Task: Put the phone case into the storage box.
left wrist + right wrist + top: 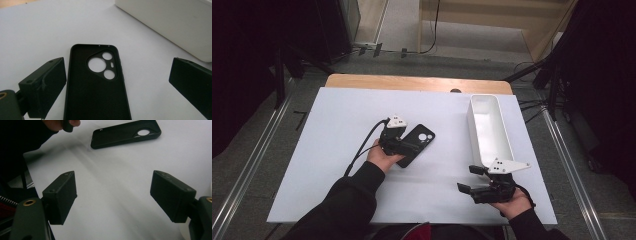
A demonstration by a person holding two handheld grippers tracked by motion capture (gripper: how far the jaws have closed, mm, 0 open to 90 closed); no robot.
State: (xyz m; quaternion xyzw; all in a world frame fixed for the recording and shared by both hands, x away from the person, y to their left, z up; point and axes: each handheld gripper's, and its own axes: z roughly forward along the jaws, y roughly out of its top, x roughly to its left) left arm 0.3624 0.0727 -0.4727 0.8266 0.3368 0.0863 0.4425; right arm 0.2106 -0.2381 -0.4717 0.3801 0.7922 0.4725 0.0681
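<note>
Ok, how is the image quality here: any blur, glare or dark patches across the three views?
High view: evenly lit white table, surroundings very dark, black phone case lacks detail. Left gripper view: case fairly sharp, near fingers soft, white bin bright but not blown out. Right gripper view: streaky smear across the table, dark sleeve underexposed.

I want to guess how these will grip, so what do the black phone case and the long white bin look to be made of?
Phone case: probably soft rubbery plastic such as silicone or TPU; matte black, faintly textured inside, with cleanly moulded camera holes and rounded edges.

White bin: likely rigid moulded plastic; smooth, slightly glossy thin walls with rounded corners. Neither can be settled by looks alone.
</note>
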